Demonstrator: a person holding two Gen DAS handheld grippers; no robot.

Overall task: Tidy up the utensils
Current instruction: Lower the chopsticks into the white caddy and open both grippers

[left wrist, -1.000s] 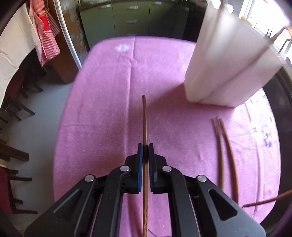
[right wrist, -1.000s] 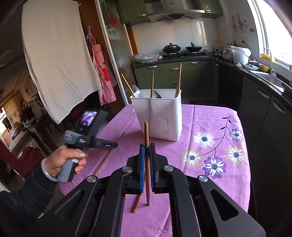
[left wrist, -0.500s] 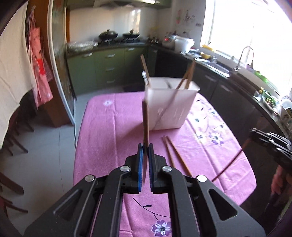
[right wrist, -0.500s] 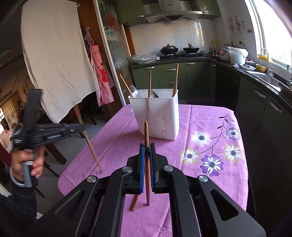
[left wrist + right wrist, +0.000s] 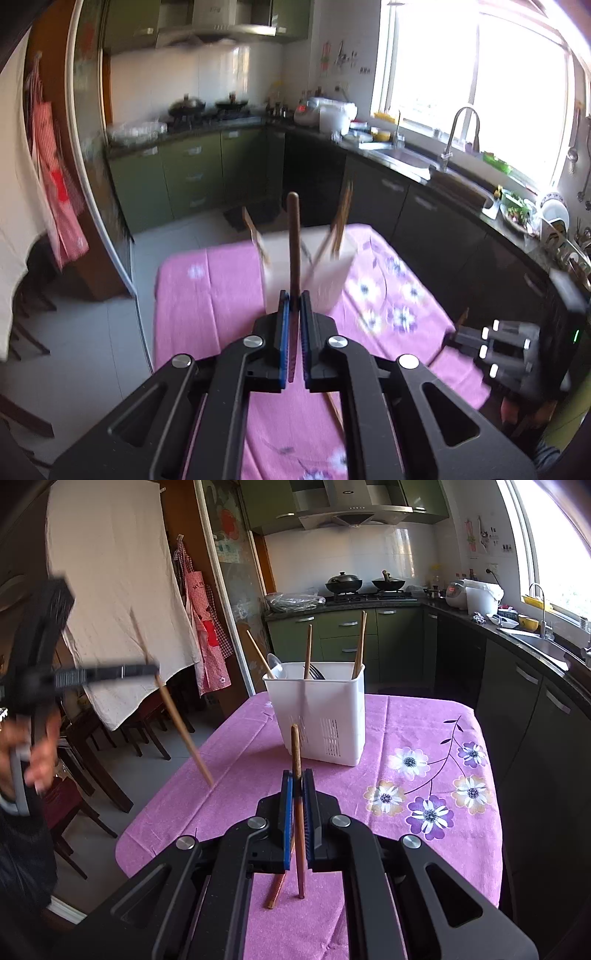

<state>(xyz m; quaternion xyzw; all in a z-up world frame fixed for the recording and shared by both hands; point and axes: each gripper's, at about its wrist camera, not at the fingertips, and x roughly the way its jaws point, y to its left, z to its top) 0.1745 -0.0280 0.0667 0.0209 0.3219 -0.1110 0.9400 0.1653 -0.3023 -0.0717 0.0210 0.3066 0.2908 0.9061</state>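
My left gripper (image 5: 294, 297) is shut on a brown chopstick (image 5: 294, 236) that stands upright between the pads; seen from the right wrist view, it (image 5: 140, 670) hangs high at the left with the chopstick (image 5: 181, 723) slanting down. My right gripper (image 5: 297, 775) is shut on another chopstick (image 5: 296, 760). The white utensil holder (image 5: 321, 716) stands on the pink tablecloth (image 5: 406, 720) ahead, with several chopsticks and a spoon in it. In the left wrist view the holder (image 5: 328, 273) is blurred, just past the held chopstick.
A loose chopstick (image 5: 277, 890) lies on the cloth under my right gripper. Dark chairs (image 5: 110, 746) stand left of the table. Green cabinets (image 5: 332, 642) and a counter with a sink (image 5: 406, 155) run behind and to the right.
My left gripper has risen and tilted up with its chopstick, so its view now looks over the holder into the kitchen. My right gripper has hardly moved.
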